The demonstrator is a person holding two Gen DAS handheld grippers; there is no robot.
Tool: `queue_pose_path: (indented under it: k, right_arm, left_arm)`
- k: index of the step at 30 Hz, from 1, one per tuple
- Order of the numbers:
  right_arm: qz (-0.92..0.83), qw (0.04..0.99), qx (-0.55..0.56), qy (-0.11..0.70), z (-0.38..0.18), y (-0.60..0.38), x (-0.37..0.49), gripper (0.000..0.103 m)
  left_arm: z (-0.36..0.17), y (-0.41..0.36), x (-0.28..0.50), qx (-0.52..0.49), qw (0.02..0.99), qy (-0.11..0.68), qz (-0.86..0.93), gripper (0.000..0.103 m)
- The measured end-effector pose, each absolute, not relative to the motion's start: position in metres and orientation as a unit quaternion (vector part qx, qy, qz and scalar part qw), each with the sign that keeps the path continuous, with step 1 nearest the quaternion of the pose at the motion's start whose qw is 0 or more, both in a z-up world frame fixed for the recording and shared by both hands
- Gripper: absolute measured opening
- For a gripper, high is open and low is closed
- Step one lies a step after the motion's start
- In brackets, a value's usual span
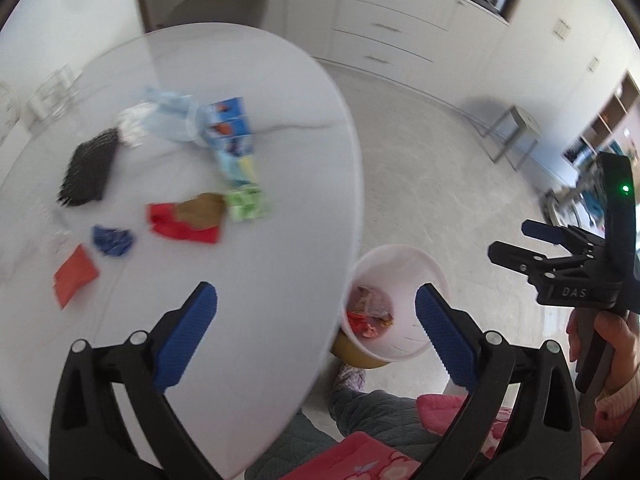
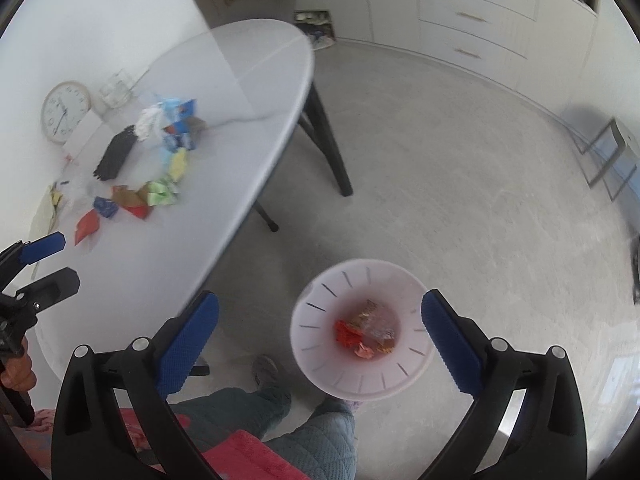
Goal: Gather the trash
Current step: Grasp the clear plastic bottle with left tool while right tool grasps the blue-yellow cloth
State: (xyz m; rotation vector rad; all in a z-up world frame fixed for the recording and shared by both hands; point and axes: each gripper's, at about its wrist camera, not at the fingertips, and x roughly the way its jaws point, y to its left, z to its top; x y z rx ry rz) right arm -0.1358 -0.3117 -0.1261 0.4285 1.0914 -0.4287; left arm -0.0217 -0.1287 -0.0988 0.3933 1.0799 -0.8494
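Trash: loose wrappers lie in a cluster on the white table (image 1: 248, 280), ahead and to the left of the left gripper (image 1: 316, 332); nearest are the orange wrapper (image 1: 74, 274), the blue wrapper (image 1: 113, 240) and the red wrapper (image 1: 180, 228).
Bin: a white bin (image 2: 320, 344) stands on the floor just off the table edge, a few wrappers already at its bottom.
Left gripper: jaws wide, nothing between them; it hangs over the near table edge, bin to its right.
Right gripper (image 2: 320, 336): jaws wide and empty, almost directly above the bin.
Key relation: the left gripper is the nearer one to the remaining trash, so the next pick is likely its job (a judgement only).
Long axis: the litter strings out away from the gripper, from the orange wrapper up past a green wrapper (image 1: 246, 203) to blue cartons (image 1: 232, 128).
Other things: a black ridged object (image 1: 88, 170) beside the litter; a clock (image 2: 66, 112) against the wall.
Obstacles: nothing stands between left gripper and nearest wrappers; motion blur hides finer detail.
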Motion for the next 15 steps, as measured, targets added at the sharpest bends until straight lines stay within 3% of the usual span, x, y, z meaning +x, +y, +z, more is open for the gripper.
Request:
queue_pose_path:
  k: [15]
  right_arm:
    - [-0.101, 0.840, 0.134, 0.516, -0.121, -0.194, -0.006, 0.100]
  left_arm:
    - [-0.108, 0.045, 0.097, 0.057, 0.809, 0.532, -0.243, 0.095]
